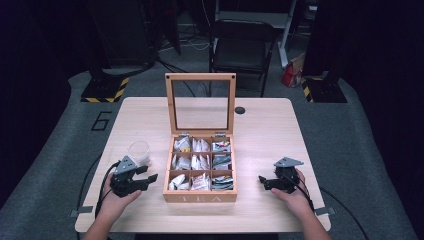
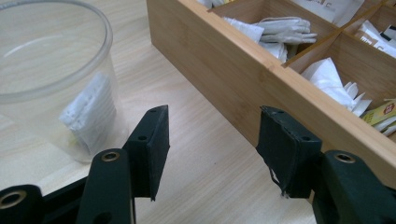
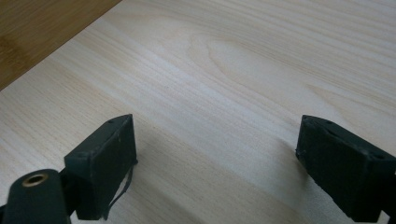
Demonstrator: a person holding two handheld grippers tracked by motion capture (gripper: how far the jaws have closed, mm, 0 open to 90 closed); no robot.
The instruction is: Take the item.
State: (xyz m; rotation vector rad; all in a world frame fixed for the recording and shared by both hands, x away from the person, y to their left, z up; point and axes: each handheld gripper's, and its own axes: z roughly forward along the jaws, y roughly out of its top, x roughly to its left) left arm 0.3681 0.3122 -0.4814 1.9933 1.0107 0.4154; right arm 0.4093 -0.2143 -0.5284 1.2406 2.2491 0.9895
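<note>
From the high view we hold the left gripper (image 1: 145,181) and right gripper (image 1: 264,182) spread and empty flanking the open tea box (image 1: 200,196); the left gripper view puts a plastic cup (image 2: 56,79) holding one tea bag (image 2: 88,114) ahead-left, the right gripper view bare table (image 3: 261,70), so we judge another bag pickup is next.

1. My two black grippers, left (image 1: 142,181) and right (image 1: 266,181), flank the honey-brown wooden tea box (image 1: 200,196).
2. Pale wood-grain table (image 1: 260,135).
3. Clear plastic cup (image 2: 51,70), left, holds a white sachet (image 2: 91,114).
4. Far floor: yellow-and-black striped base plate (image 1: 105,90).
</note>
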